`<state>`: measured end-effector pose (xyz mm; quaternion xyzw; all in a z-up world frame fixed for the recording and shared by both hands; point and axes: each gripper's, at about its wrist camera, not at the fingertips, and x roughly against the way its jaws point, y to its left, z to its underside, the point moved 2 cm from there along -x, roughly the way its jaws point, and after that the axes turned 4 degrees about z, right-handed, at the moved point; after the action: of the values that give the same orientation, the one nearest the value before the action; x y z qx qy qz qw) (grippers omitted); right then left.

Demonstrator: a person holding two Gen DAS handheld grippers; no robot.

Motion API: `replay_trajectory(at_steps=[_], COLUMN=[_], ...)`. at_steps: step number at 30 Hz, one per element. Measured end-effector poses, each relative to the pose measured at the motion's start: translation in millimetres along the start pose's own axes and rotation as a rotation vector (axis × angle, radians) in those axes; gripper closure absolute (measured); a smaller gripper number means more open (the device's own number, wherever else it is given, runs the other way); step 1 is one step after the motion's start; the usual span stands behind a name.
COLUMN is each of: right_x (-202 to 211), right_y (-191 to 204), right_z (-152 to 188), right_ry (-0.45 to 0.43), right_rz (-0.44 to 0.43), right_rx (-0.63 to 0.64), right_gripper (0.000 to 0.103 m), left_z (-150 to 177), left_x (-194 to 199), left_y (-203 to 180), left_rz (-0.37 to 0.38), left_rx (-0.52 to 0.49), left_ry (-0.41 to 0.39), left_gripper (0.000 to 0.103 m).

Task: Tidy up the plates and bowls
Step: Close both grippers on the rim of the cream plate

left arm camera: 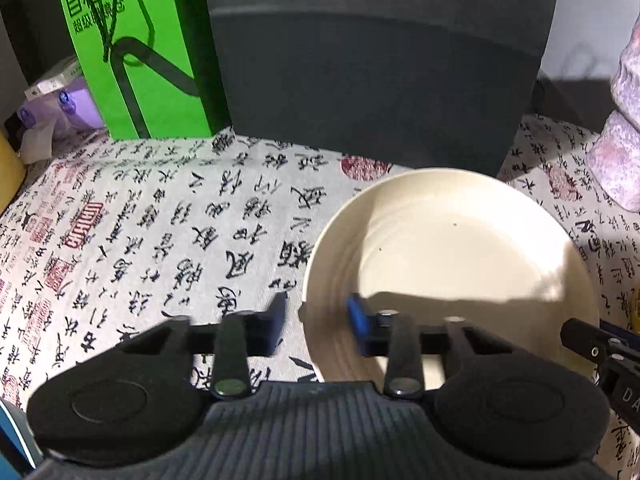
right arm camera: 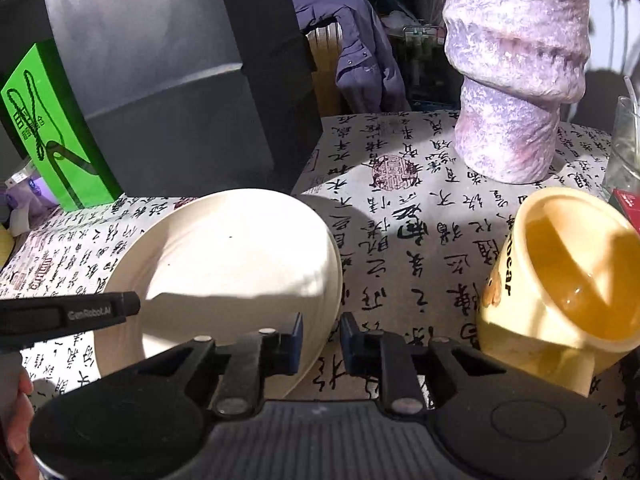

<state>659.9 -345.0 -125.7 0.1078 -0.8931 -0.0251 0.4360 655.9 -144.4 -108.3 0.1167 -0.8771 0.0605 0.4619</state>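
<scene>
A cream plate [left arm camera: 452, 252] lies on the calligraphy-print cloth. My left gripper [left arm camera: 318, 320] straddles the plate's left rim: one blue pad is outside over the cloth, the other inside the plate. A strip of cloth shows between the outer pad and the rim. In the right wrist view my right gripper [right arm camera: 322, 338] stands over the plate's [right arm camera: 228, 252] right rim, with both pads close against it. The left gripper's dark finger [right arm camera: 100, 308] reaches in over the plate from the left. A cream and yellow cup [right arm camera: 560, 280] lies tilted to the right.
A dark grey box [left arm camera: 372, 60] and a green paper bag [left arm camera: 132, 48] stand behind the plate. A mottled purple vase [right arm camera: 512, 92] and a clear glass [right arm camera: 628, 140] stand at the back right. A tissue pack [left arm camera: 60, 104] is far left. A hand [right arm camera: 16, 420] shows bottom left.
</scene>
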Motion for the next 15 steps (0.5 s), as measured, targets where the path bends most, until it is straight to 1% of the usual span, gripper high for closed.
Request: replay_trajectory(at_steps=[1, 5, 7, 11, 15], right_x=[-1.0, -1.4, -1.6, 0.7, 0.7], right_y=[-0.3, -1.2, -2.7, -4.9, -3.9], right_z=[0.2, 0.1, 0.1, 1.0, 1.1], right_ry=[0.002, 0.000, -0.003, -0.020, -0.021], right_rz=[-0.003, -0.010, -0.011, -0.025, -0.020], right_rx=[-0.002, -0.015, -0.022, -0.032, -0.024], right_gripper=[0.087, 0.090, 0.093, 0.093, 0.093], left_z=[1.2, 5.3, 5.7, 5.5, 6.8], left_x=[0.6, 2.6, 2.6, 2.4, 3.6], left_y=[-1.5, -8.5, -7.9, -7.3, -11.1], left_rz=[0.005, -0.034, -0.033, -0.034, -0.050], left_rx=[-0.008, -0.066, -0.062, -0.062, -0.088], left_ry=[-0.009, -0.045, -0.050, -0.054, -0.060], left_gripper=[0.082, 0.085, 0.085, 0.086, 0.086])
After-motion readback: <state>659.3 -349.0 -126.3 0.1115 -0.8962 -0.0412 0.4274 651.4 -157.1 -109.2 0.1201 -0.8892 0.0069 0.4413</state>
